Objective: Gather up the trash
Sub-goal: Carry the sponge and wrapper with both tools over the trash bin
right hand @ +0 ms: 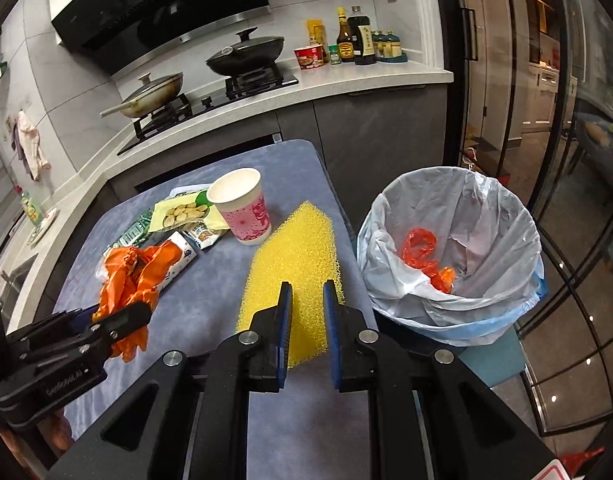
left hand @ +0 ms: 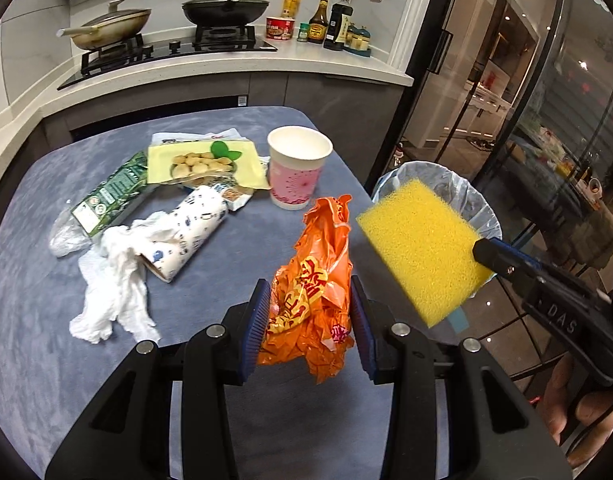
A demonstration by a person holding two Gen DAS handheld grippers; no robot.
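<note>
My left gripper (left hand: 310, 312) is shut on a crumpled orange plastic bag (left hand: 318, 276) and holds it above the blue table (left hand: 34, 280); the bag also shows in the right wrist view (right hand: 126, 276). My right gripper (right hand: 307, 300) is shut on a yellow sponge (right hand: 294, 256), held near the table's right edge; the sponge shows in the left wrist view (left hand: 422, 240) in front of the bin. The lined trash bin (right hand: 458, 316) stands right of the table with orange plastic (right hand: 422, 256) inside.
On the table lie a pink paper cup (left hand: 296, 168), a yellow snack packet (left hand: 202, 160), a green packet (left hand: 110, 196), a white printed cup on its side (left hand: 190, 224) and crumpled tissue (left hand: 114, 280). A stove counter with pans and bottles is behind.
</note>
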